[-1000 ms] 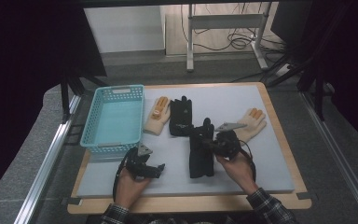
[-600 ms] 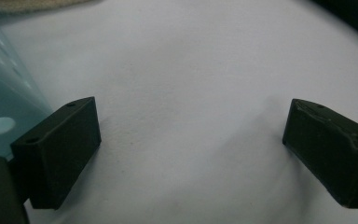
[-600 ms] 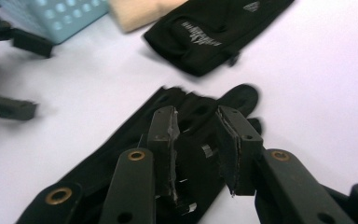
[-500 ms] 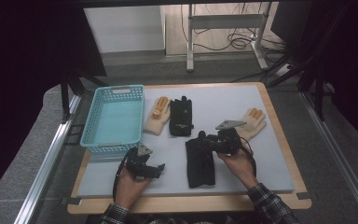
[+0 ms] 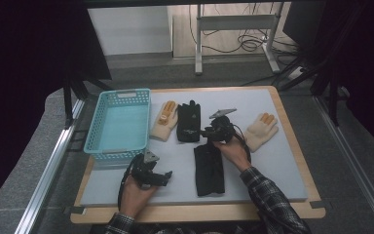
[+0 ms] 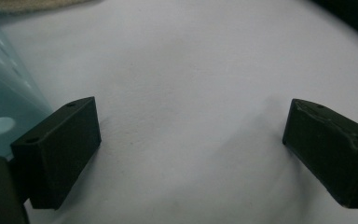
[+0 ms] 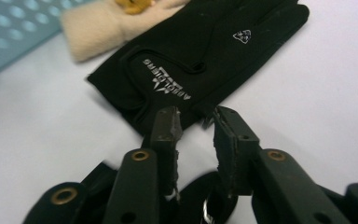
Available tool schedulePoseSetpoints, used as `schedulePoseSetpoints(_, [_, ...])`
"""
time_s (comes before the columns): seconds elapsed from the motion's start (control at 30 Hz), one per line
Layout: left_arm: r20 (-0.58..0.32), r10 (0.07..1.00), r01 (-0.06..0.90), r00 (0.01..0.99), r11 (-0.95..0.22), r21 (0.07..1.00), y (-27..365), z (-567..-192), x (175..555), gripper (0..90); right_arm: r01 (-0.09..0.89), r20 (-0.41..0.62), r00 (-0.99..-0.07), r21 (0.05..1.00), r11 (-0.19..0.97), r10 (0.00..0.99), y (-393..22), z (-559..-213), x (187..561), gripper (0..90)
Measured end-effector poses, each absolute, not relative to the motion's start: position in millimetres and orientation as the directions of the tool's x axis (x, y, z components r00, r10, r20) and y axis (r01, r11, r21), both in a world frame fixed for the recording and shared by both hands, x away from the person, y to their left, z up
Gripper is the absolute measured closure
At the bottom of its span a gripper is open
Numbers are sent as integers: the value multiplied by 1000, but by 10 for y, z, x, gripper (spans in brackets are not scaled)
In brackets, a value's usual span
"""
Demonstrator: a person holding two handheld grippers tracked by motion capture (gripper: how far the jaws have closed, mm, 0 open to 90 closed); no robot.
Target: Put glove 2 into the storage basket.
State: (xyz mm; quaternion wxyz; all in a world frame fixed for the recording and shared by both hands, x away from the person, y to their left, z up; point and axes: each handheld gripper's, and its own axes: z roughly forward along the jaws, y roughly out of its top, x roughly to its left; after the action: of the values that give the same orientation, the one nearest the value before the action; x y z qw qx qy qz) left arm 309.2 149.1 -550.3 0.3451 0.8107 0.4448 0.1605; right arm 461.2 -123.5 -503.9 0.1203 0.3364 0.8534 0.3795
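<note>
Two black gloves lie on the white mat (image 5: 272, 170). One black glove (image 5: 209, 168) is stretched out flat near the front, below my right gripper (image 5: 216, 130). The other black glove (image 5: 189, 122), with a white logo, lies just ahead of that gripper's jaws (image 7: 200, 60). My right gripper (image 7: 196, 116) is narrowly open, with bare mat showing in the gap. A cream glove with orange fingertips (image 5: 164, 120) lies beside the logo glove, and a second cream glove (image 5: 262, 130) lies to the right. Wide open, my left gripper (image 5: 151, 173) rests low on bare mat (image 6: 191, 116).
A light blue plastic basket (image 5: 119, 122) stands at the mat's left side, close to my left gripper's jaw (image 6: 0, 107). The mat sits on a wooden board (image 5: 195, 212) with a metal rail (image 5: 48, 175) at the left. Table legs and cables are beyond the far edge.
My right gripper laid the black glove flat on the mat, let it go and moved away toward the logo glove. The left gripper stayed put.
</note>
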Motion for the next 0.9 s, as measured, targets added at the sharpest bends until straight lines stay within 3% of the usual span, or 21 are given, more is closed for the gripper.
schedulePoseSetpoints(0.23, [-47, 832, 610, 553, -366, 703, 1491, -5503, 3092, 44, 495, 38, -746, 699, 516, 664, -1108, -5181, 4794, 665])
schedulePoseSetpoints(0.37, [-47, 832, 610, 552, -366, 703, 1491, -5503, 3092, 44, 504, 67, -759, 690, 519, 648, -1117, -5268, 4854, 847])
schedulePoseSetpoints(0.5, [-43, 830, 610, 556, -372, 700, 1495, -5501, 3093, 44, 479, 28, -767, 690, 542, 641, -1100, -5240, 4818, 855])
schedulePoseSetpoints(0.83, [-44, 832, 611, 553, -369, 701, 1492, -5502, 3092, 44, 462, 96, -800, 730, 505, 593, -1187, -4896, 4479, 847])
schedulePoseSetpoints(0.87, [-45, 832, 611, 553, -368, 701, 1492, -5502, 3093, 44, 457, 98, -808, 727, 513, 580, -1194, -4882, 4440, 840])
schedulePoseSetpoints(0.9, [-45, 832, 611, 553, -368, 701, 1492, -5502, 3093, 43, 439, 73, -810, 734, 519, 582, -1211, -4859, 4373, 760])
